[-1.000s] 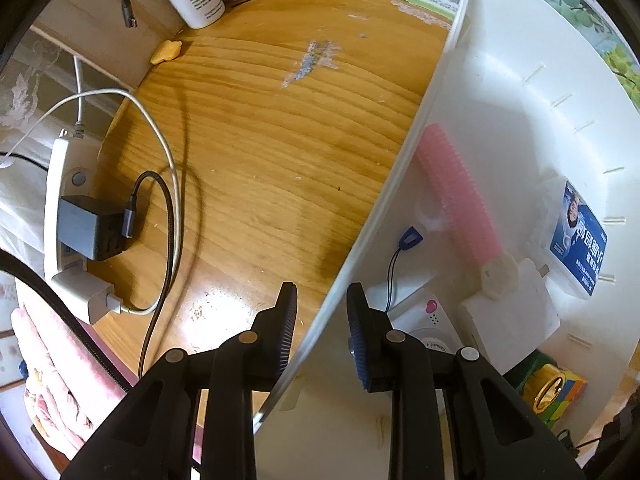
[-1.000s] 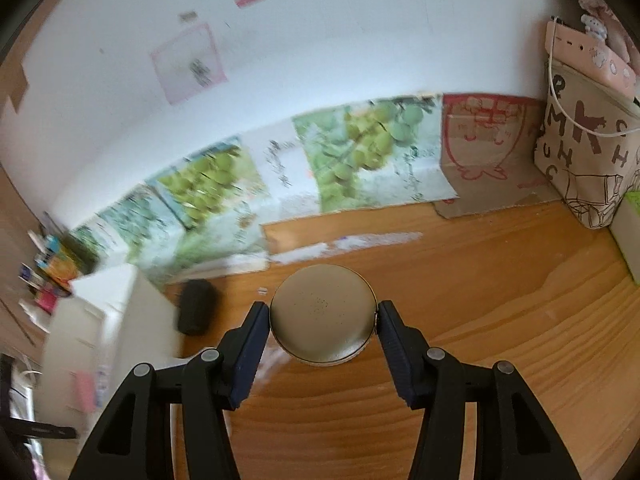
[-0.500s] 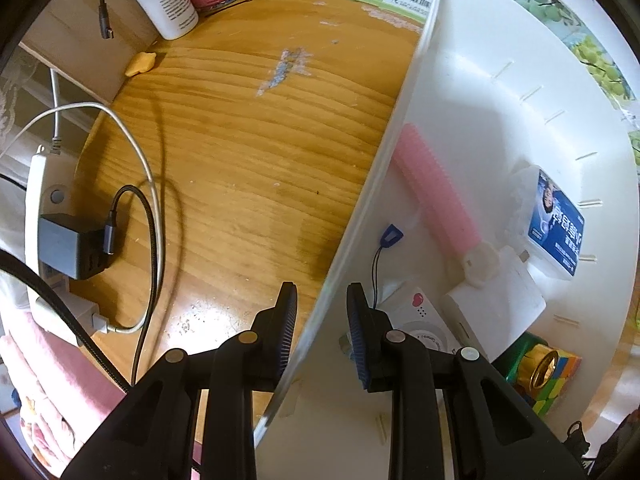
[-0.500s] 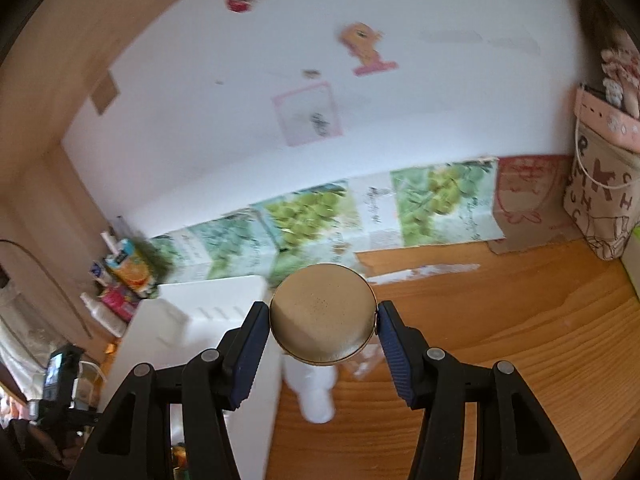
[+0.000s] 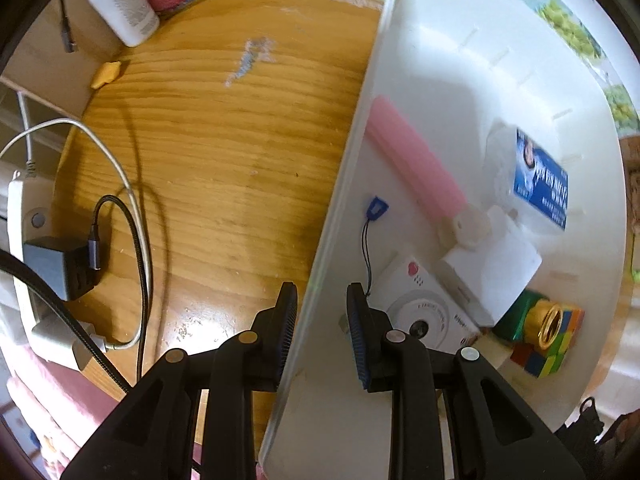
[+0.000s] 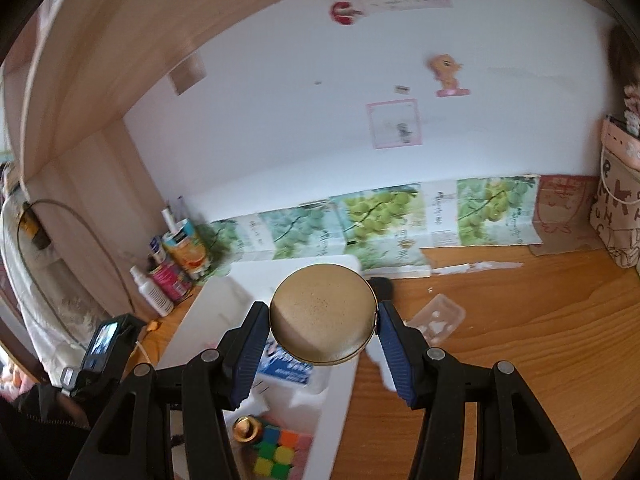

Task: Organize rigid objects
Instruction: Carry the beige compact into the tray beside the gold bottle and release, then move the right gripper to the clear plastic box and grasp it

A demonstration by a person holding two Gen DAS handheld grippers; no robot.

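Right gripper [image 6: 322, 326] clamps a round gold compact [image 6: 323, 314] above the white bin [image 6: 340, 400].
Below in the bin lie a colour cube [image 6: 280, 454], a brass fitting [image 6: 247, 429] and what looks like a blue-labelled pack [image 6: 286, 364].

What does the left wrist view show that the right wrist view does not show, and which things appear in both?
Only the left wrist view shows the left gripper straddling the white bin's wall, a pink roller and a white toy camera.
Only the right wrist view shows the right gripper clamping a round gold case.
Both show the bin, the colour cube and the blue-labelled box.
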